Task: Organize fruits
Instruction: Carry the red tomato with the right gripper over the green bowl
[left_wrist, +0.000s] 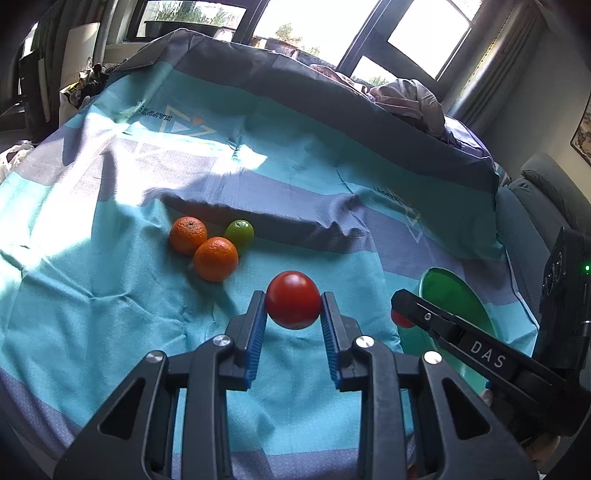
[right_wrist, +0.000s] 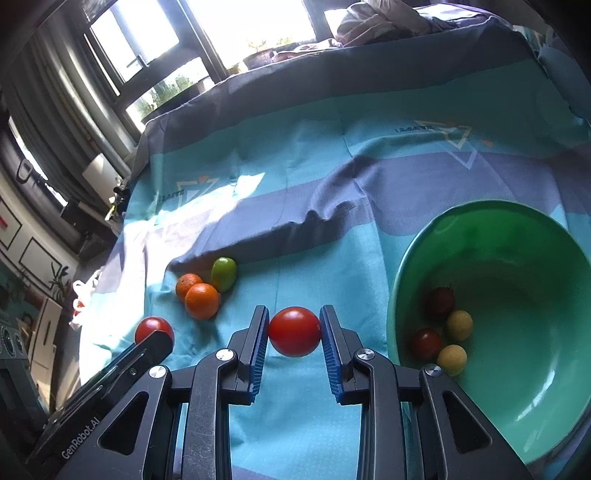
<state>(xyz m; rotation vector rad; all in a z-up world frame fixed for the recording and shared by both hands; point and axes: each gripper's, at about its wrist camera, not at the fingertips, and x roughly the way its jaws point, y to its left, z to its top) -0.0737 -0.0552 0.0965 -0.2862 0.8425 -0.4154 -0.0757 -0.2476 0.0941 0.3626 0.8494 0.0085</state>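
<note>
Each claw is gripping one glossy red tomato between blue ribbed pads: left claw (left_wrist: 293, 301) holding its tomato (left_wrist: 293, 300) above the teal-and-grey sheet (left_wrist: 110, 314), right claw (right_wrist: 294, 331) holding a second tomato (right_wrist: 294, 331) just left of the green bowl (right_wrist: 546, 387). Bowl is containing two dark red and two pale yellow small fruits. Two oranges (left_wrist: 203, 247) and a green fruit (left_wrist: 239, 233) are touching on the sheet. In the left view, the right claw's finger is hiding most of its tomato and part of the bowl.
</note>
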